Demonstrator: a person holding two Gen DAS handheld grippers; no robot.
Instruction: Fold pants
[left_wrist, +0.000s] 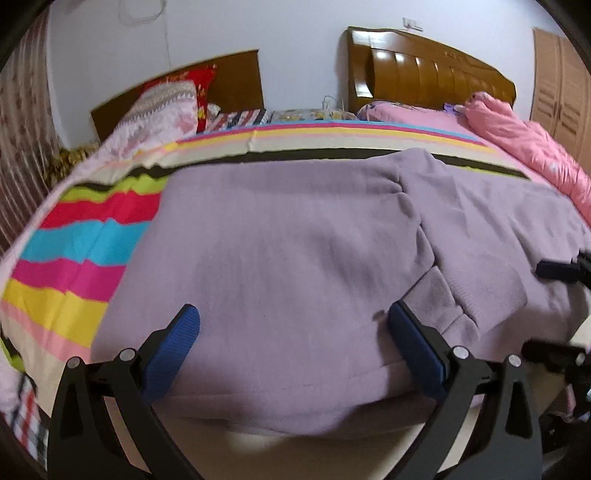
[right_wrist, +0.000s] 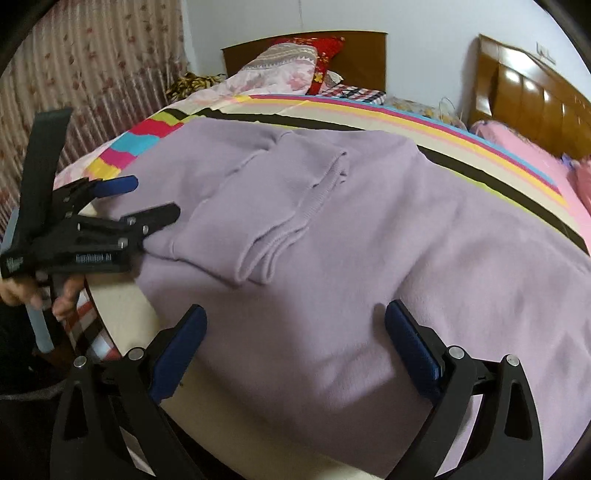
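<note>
Striped bedspread (left_wrist: 85, 243) under one lilac pants (left_wrist: 280, 251) (two gaping grippers: left gripper (left_wrist: 293, 325), right gripper (right_wrist: 295, 325)).

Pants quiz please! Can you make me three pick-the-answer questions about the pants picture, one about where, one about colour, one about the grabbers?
1. Where do the pants lie?
A. on the striped bedspread
B. on the floor
C. on a chair

2. What colour are the pants?
A. green
B. light purple
C. black

3. How does the right gripper stand?
A. shut on a pillow
B. shut on the pants
C. open, with nothing between its fingers

Answers:
1 A: the striped bedspread shows all around the purple cloth.
2 B: the cloth is lilac in both views.
3 C: its blue pads sit wide apart over the cloth; the left gripper is open too.
</note>
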